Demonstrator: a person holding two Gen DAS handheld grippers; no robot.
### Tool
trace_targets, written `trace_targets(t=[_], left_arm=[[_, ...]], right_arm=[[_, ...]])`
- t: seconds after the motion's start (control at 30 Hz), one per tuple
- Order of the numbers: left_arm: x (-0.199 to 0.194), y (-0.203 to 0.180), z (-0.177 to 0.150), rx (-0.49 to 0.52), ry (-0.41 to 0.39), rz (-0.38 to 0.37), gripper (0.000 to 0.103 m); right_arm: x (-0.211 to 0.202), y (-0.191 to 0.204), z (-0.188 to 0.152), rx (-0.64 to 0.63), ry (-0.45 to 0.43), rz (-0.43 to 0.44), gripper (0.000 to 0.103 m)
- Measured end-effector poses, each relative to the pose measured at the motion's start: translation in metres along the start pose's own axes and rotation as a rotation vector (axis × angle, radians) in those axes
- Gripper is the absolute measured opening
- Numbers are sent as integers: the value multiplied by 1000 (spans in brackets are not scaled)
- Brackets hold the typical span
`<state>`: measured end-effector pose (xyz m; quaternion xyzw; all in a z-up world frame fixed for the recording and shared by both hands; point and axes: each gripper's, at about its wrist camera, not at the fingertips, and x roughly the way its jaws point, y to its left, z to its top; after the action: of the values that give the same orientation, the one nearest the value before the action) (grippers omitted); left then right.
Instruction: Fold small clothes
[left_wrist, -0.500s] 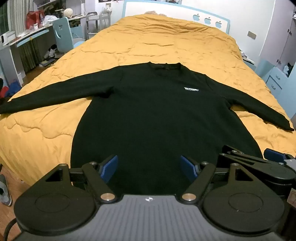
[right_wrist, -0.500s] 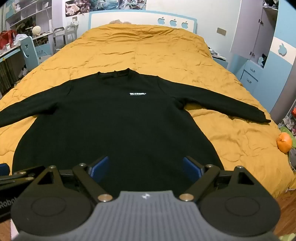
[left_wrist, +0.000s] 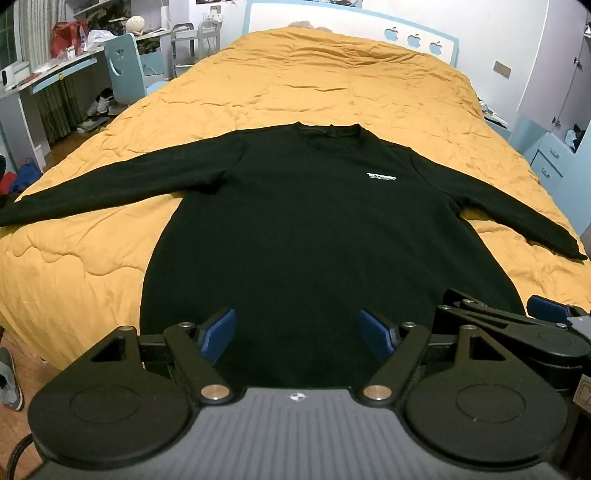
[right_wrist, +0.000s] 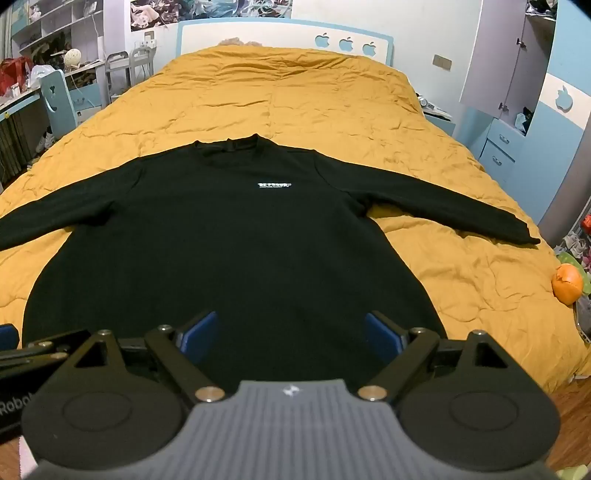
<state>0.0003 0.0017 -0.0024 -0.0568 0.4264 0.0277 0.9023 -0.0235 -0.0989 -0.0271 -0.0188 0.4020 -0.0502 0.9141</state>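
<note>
A black long-sleeved sweater (left_wrist: 314, 229) lies flat and face up on the orange quilt (left_wrist: 332, 85), sleeves spread to both sides, collar away from me; it also shows in the right wrist view (right_wrist: 236, 240). A small white logo (left_wrist: 381, 177) sits on its chest. My left gripper (left_wrist: 297, 332) is open and empty, above the sweater's near hem. My right gripper (right_wrist: 290, 334) is open and empty, also over the near hem. The right gripper's body shows at the right edge of the left wrist view (left_wrist: 517, 325).
The bed has a white and blue headboard (right_wrist: 284, 37) at the far end. A desk and blue chair (left_wrist: 122, 70) stand at the left. Blue drawers (right_wrist: 498, 151) stand at the right. An orange ball (right_wrist: 567, 284) lies by the bed's right edge.
</note>
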Motion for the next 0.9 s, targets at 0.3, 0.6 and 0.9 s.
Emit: trace_targets(t=[0.3,0.6,0.9], left_arm=[[1,-2,0,7,5,3,88],[1,-3,1,10,7,3,87],[0,-2,1,11,4,1,86]], right_arm=[[1,0,1,-5,5,-7,83],[1,0,1,-6,3,-9,83],[1,0,0,-7,-3,-11,83]])
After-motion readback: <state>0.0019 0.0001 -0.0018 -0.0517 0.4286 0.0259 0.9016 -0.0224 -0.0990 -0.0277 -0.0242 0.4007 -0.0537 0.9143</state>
